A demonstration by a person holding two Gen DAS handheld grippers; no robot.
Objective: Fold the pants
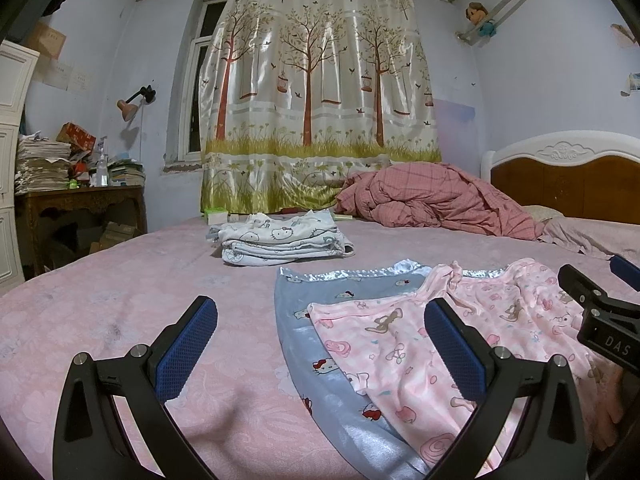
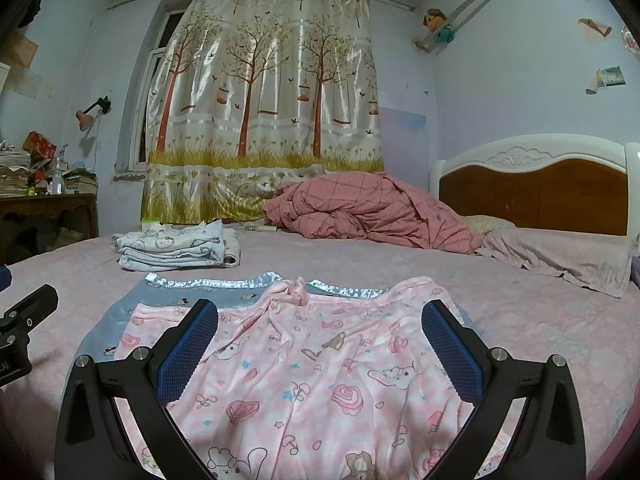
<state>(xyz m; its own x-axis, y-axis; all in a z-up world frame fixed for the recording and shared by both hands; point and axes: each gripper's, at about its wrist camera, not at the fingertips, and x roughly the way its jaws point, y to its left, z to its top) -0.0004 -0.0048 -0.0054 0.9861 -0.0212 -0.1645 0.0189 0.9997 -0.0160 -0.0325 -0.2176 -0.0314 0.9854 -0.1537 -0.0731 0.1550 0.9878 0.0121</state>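
1. The pink pants [image 2: 320, 380] lie spread on the bed [image 2: 540, 320] in the lower centre of the right wrist view, and in the lower right of the left wrist view. They rest on top of a blue garment [image 1: 320, 360], whose shiny waistband shows just beyond them.
2. We think the main risk is to pinch both layers together. The pink cloth covers the blue one closely, so a deep grasp could lift the two garments at once.
3. A second risk: the waist of the pink pants is bunched near the middle, so a fold started from here could come out crooked.
4. A folded white stack [image 1: 280, 242] sits further back, centre left of the frame, well apart from the pants, so we see little danger there.
5. Our left gripper [image 1: 320, 354] has its fingers wide apart and holds nothing. It hovers low above the bed, at the left border of the garments.
6. Our right gripper [image 2: 320, 350] is also spread wide and empty, pointing forward directly over the pink pants.
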